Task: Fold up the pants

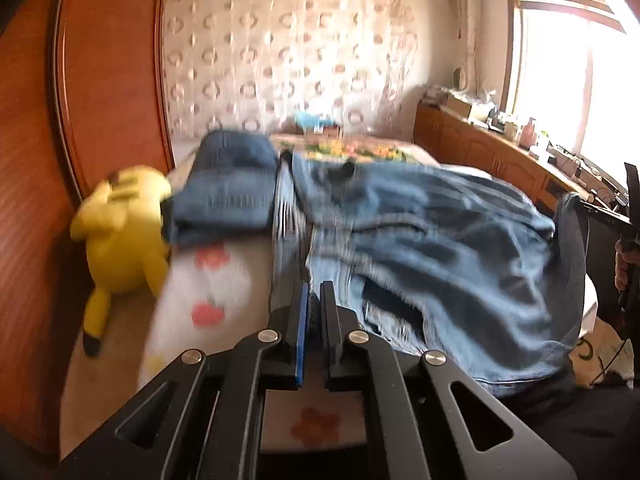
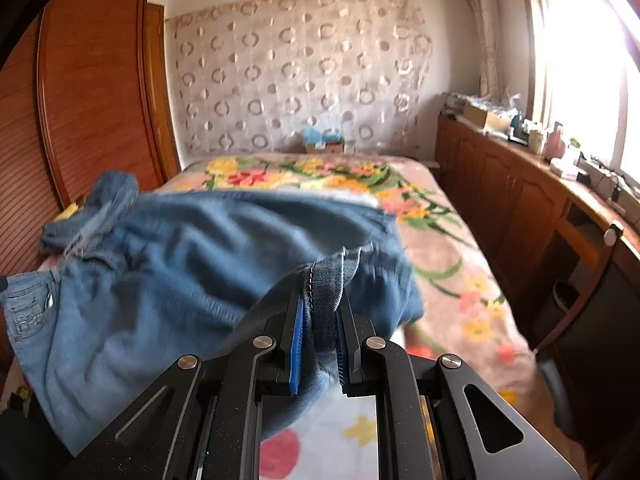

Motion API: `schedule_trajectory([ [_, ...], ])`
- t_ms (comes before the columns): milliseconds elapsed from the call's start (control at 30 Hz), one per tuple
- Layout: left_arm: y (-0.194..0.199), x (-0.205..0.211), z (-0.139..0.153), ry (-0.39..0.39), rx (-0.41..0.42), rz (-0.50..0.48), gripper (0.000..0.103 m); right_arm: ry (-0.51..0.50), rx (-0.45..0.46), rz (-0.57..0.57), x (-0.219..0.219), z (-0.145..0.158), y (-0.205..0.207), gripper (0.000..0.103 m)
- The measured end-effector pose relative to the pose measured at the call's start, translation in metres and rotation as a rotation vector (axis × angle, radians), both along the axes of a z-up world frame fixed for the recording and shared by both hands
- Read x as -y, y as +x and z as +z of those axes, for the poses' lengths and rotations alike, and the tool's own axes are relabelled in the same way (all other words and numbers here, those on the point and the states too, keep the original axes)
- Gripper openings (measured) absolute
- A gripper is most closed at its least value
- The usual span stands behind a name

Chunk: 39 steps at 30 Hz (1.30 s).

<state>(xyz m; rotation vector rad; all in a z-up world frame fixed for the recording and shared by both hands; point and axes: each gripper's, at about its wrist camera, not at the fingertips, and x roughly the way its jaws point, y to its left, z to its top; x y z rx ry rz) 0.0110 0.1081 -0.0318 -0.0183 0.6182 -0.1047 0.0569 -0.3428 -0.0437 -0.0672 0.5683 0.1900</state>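
Observation:
A pair of light blue jeans (image 1: 440, 232) lies crumpled across the bed, blurred in the left wrist view. My left gripper (image 1: 316, 286) hovers at the jeans' left edge with its jaws shut, and I see no cloth between the pads. In the right wrist view the jeans (image 2: 180, 260) spread to the left, with a back pocket showing at the far left. My right gripper (image 2: 322, 292) is shut on a thick fold of denim with a stitched hem, lifted off the blanket.
A folded darker pair of jeans (image 1: 228, 188) and a yellow plush toy (image 1: 120, 232) lie by the wooden wardrobe (image 1: 100, 80). The floral blanket (image 2: 460, 264) covers the bed. A low wooden cabinet (image 2: 520, 208) with clutter runs under the window. A hand (image 1: 622, 264) shows at the right edge.

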Motion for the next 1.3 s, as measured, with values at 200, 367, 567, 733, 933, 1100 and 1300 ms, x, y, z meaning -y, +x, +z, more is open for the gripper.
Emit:
schedule_trajectory([
  [200, 0.040, 0.004, 0.046, 0.046, 0.085, -0.002, 0.007, -0.043, 0.078, -0.049, 0.011, 0.033, 0.021, 0.014],
  [367, 0.086, 0.001, 0.060, 0.074, 0.099, 0.025, 0.007, -0.052, 0.060, -0.096, 0.016, 0.031, 0.058, 0.014],
  [567, 0.136, -0.009, 0.039, 0.091, 0.032, 0.044, 0.007, -0.086, -0.051, -0.055, -0.013, -0.005, 0.113, 0.014],
  [733, 0.163, -0.014, 0.017, 0.093, -0.026, 0.065, 0.007, -0.046, -0.107, -0.011, -0.031, -0.021, 0.152, 0.015],
  [933, 0.177, -0.013, 0.005, 0.105, -0.059, 0.067, 0.007, 0.047, -0.102, 0.004, -0.008, -0.017, 0.163, 0.041],
  [1100, 0.180, -0.013, 0.000, 0.101, -0.070, 0.063, 0.007, 0.060, -0.094, -0.024, 0.017, -0.021, 0.140, 0.044],
  [1300, 0.185, -0.014, -0.005, 0.094, -0.078, 0.060, 0.007, 0.084, -0.179, -0.045, 0.022, -0.038, 0.123, 0.044],
])
